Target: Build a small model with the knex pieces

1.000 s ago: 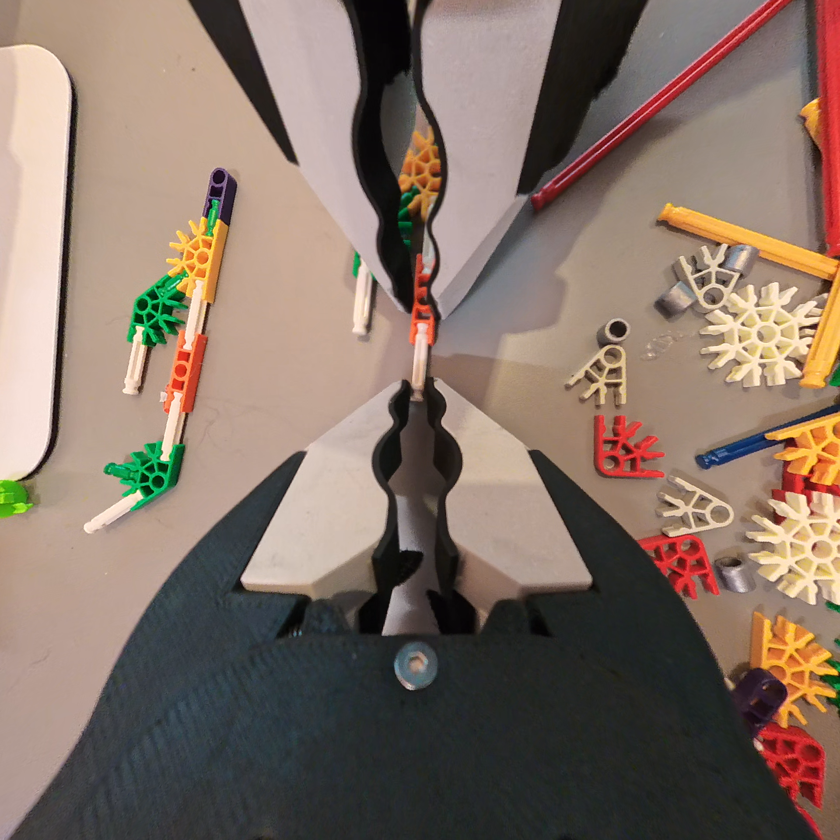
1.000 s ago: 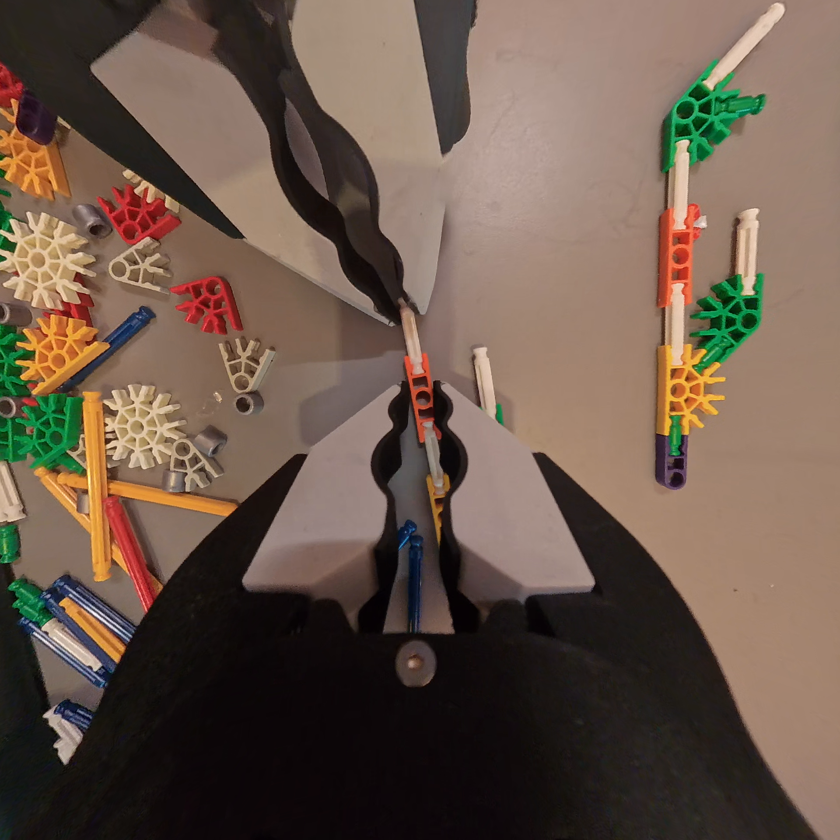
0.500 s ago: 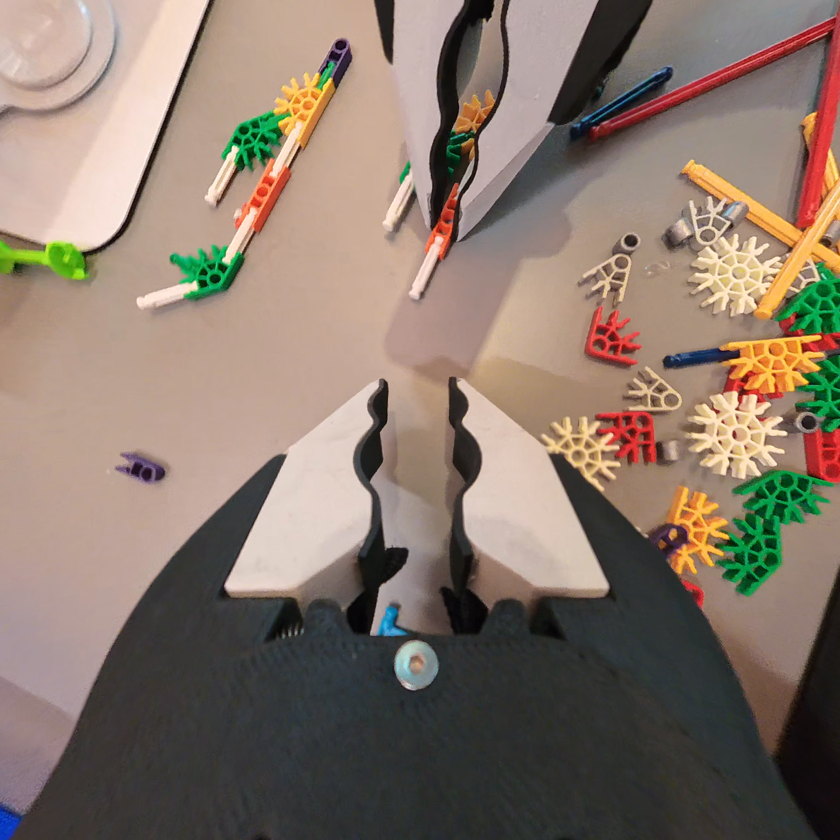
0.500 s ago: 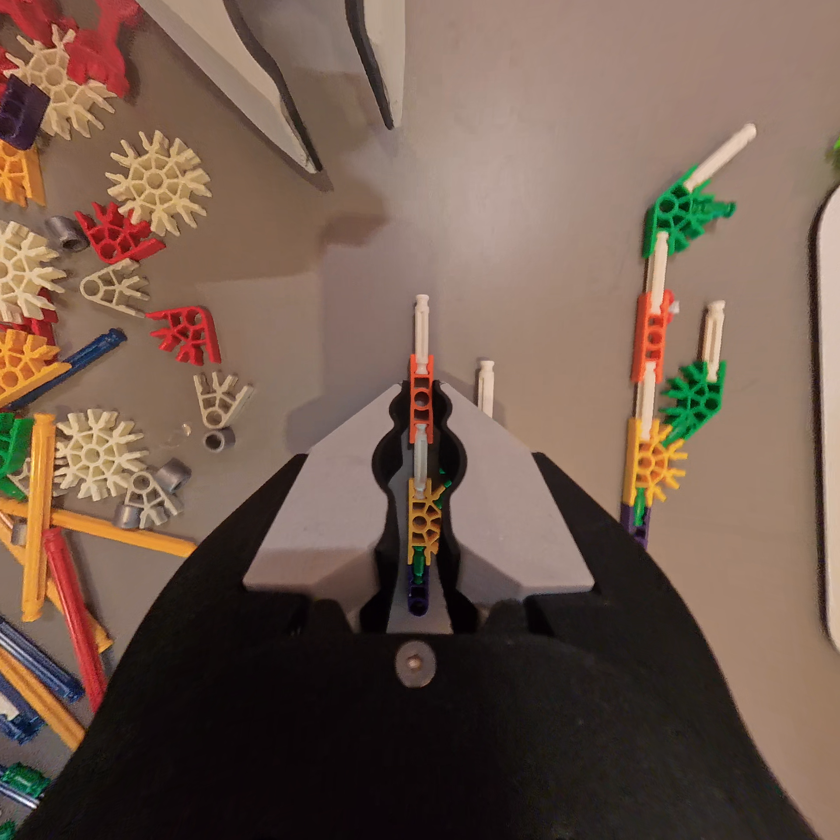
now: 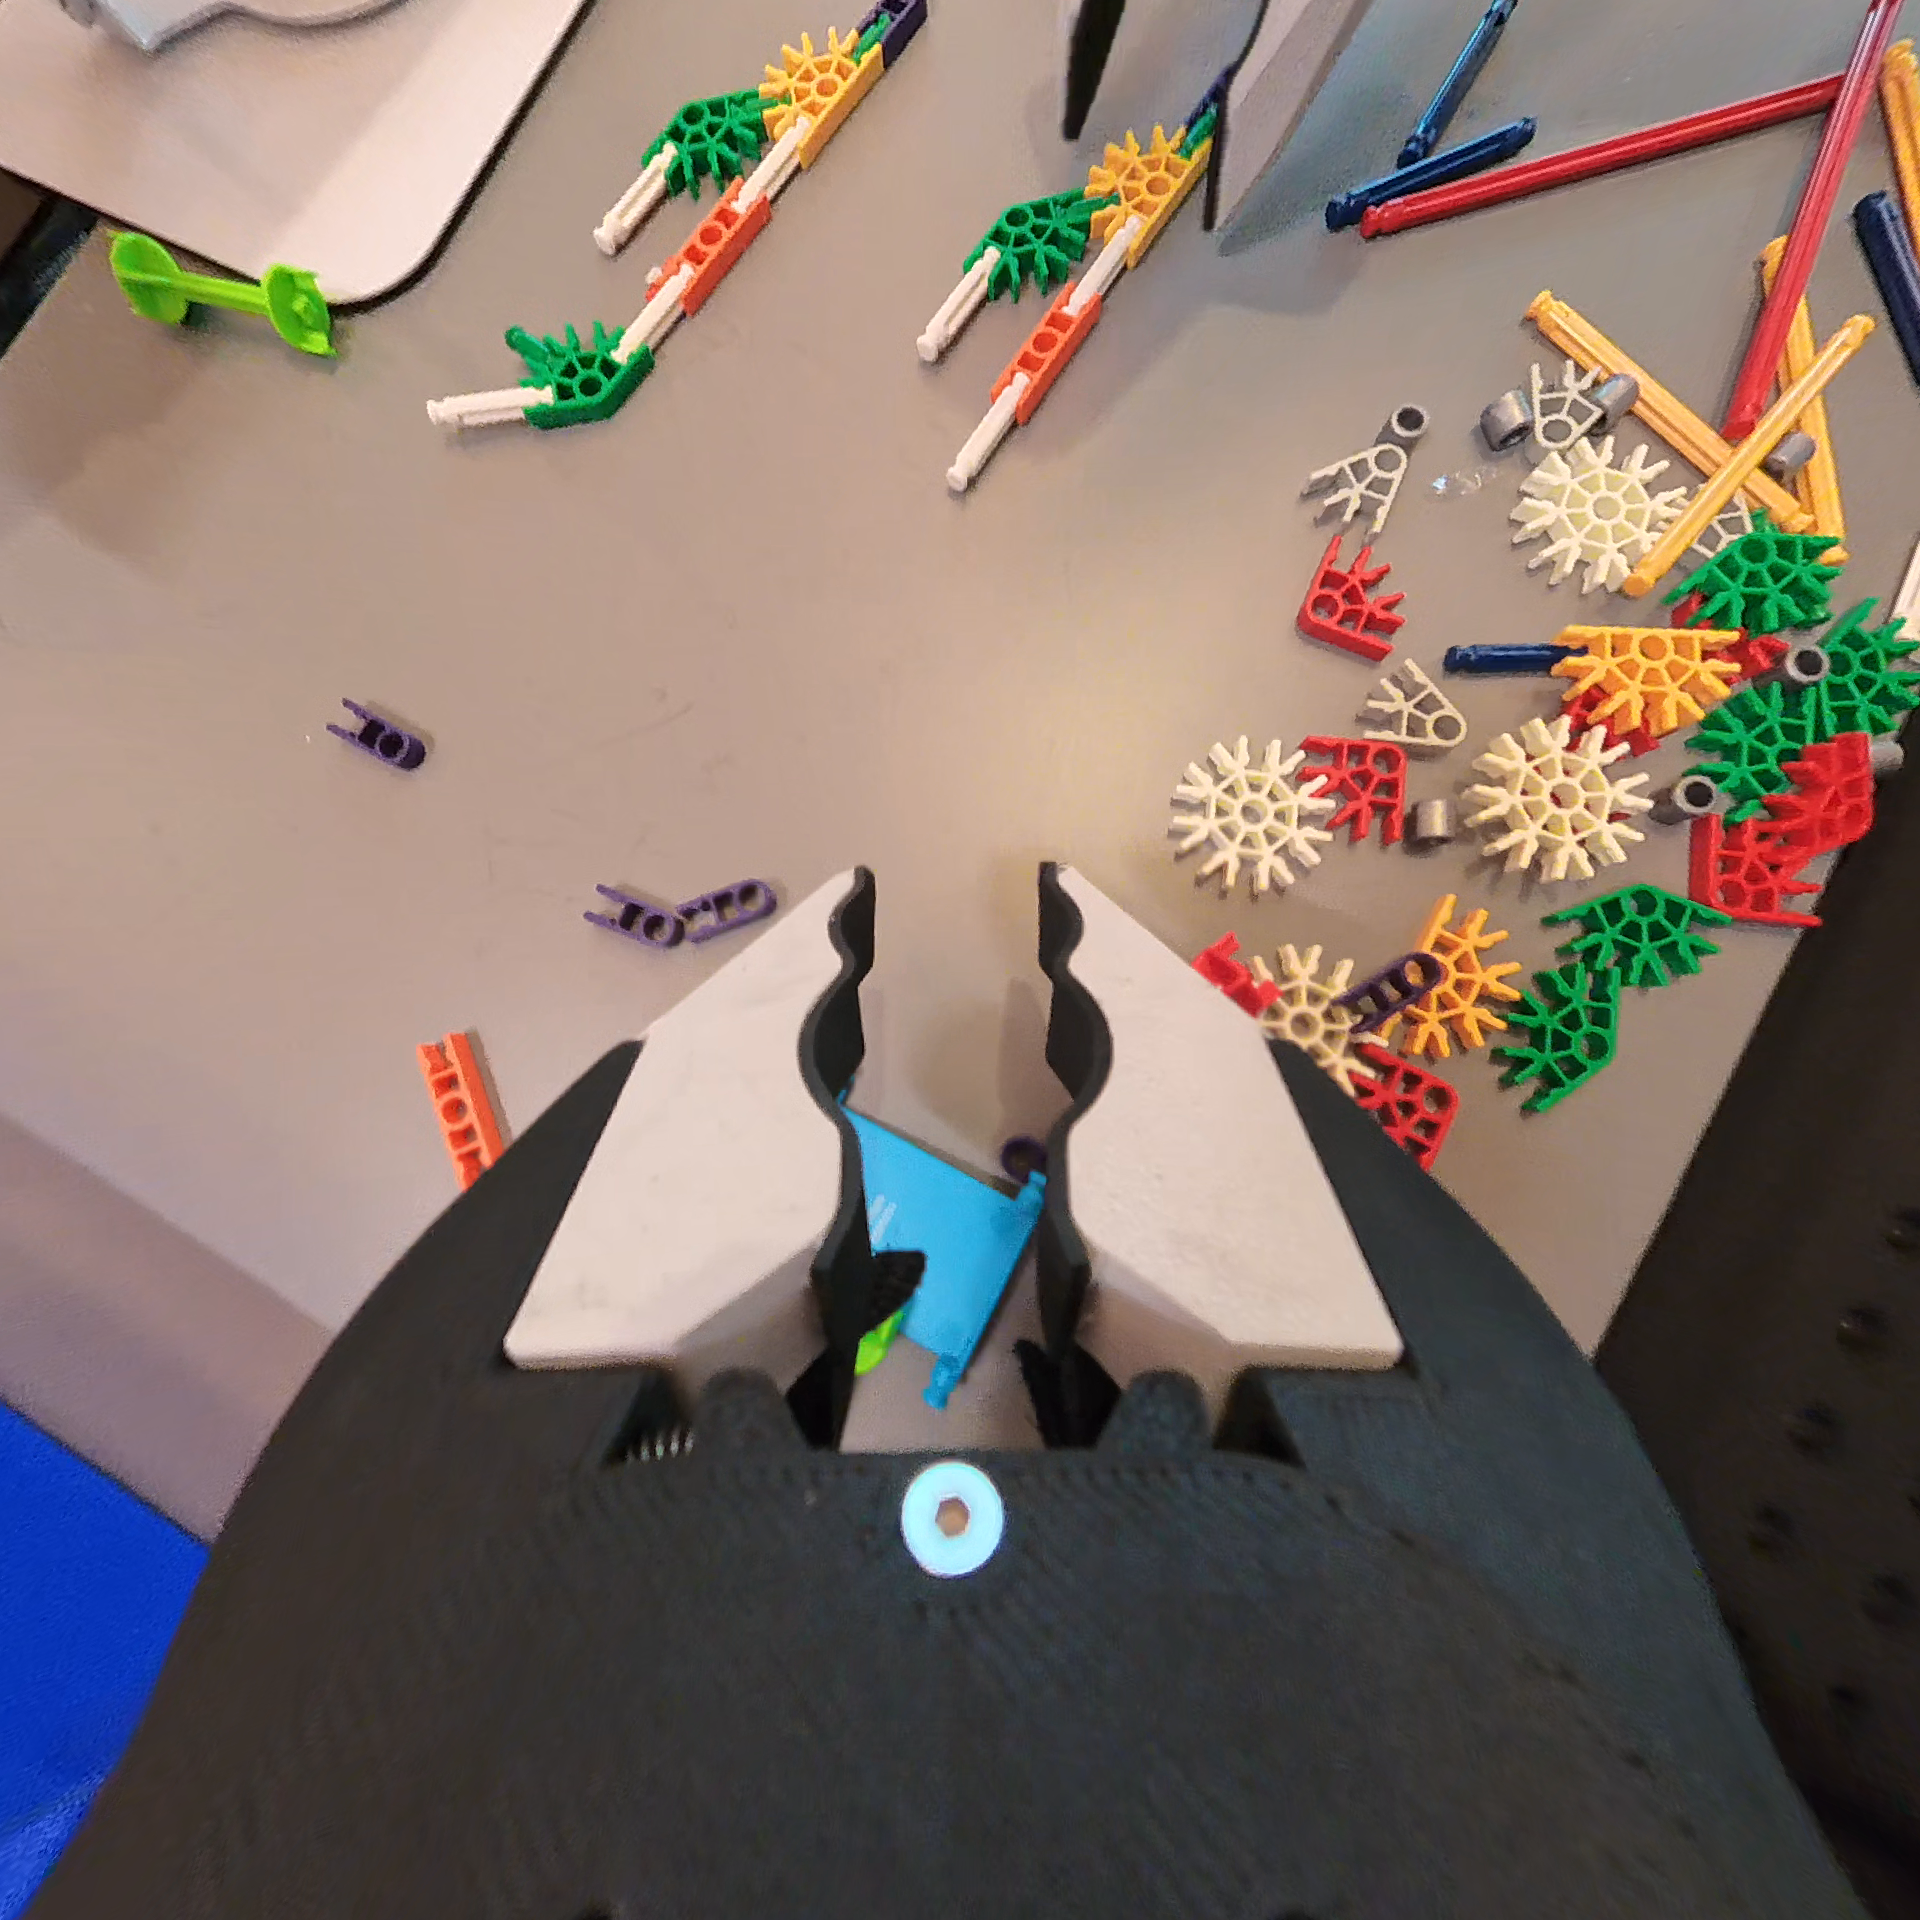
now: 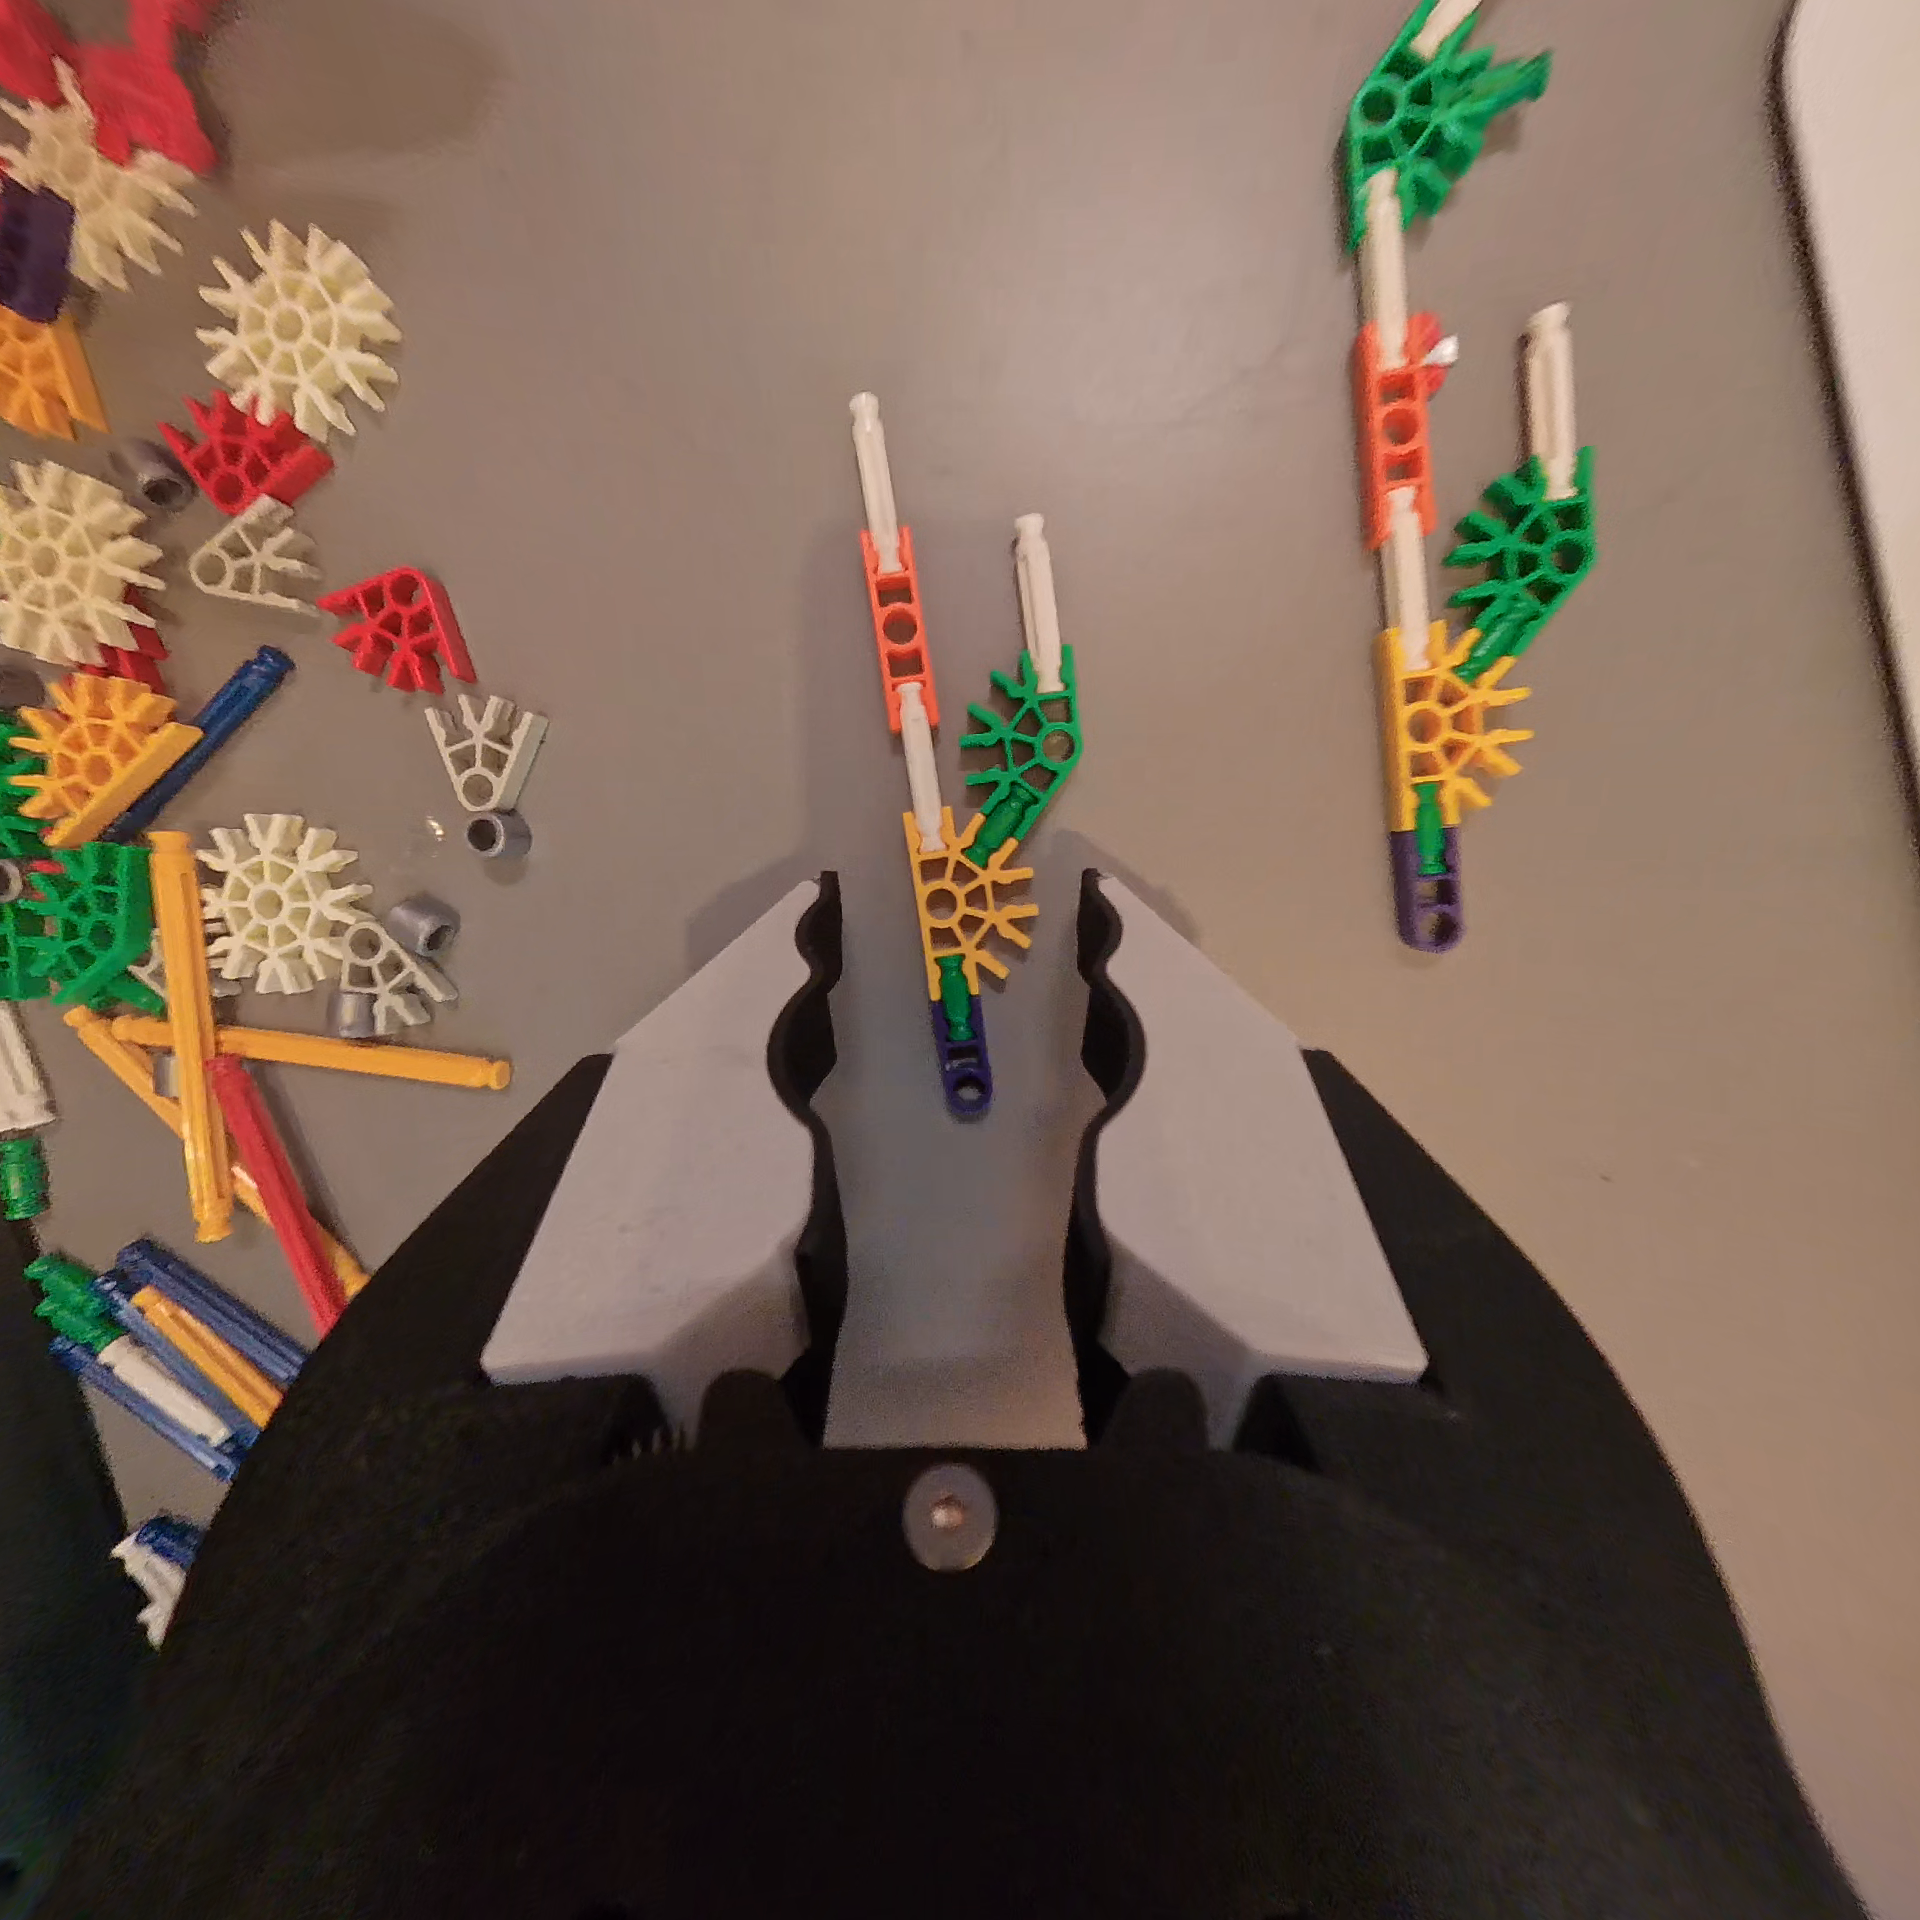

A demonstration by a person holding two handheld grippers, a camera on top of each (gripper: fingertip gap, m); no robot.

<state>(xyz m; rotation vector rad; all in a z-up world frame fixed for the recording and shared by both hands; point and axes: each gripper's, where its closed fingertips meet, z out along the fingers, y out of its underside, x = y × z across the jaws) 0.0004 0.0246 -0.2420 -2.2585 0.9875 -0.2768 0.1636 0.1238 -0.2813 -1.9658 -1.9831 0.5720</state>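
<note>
A small rod-and-connector assembly of white rods with orange, green, yellow and purple connectors lies flat on the grey table. My right gripper is open, and the assembly's yellow and purple end lies between its fingertips, untouched. The assembly also shows in the left wrist view, with the right gripper's fingers at its far end. My left gripper is open and empty, well back from the assembly, above a blue flat piece. A second, similar assembly lies beside the first and also shows in the left wrist view.
A pile of loose connectors and rods lies on one side and also shows in the right wrist view. Purple clips and an orange connector lie near my left gripper. A white board and a lime-green piece sit beyond. Some 20 cm of space lies between my two pairs of fingers. The blue flat piece is about 9 cm from my left fingertips and 25 cm from my right.
My left gripper let go of the white rod end and backed away. My right gripper opened and drew back, leaving the assembly flat on the table.
</note>
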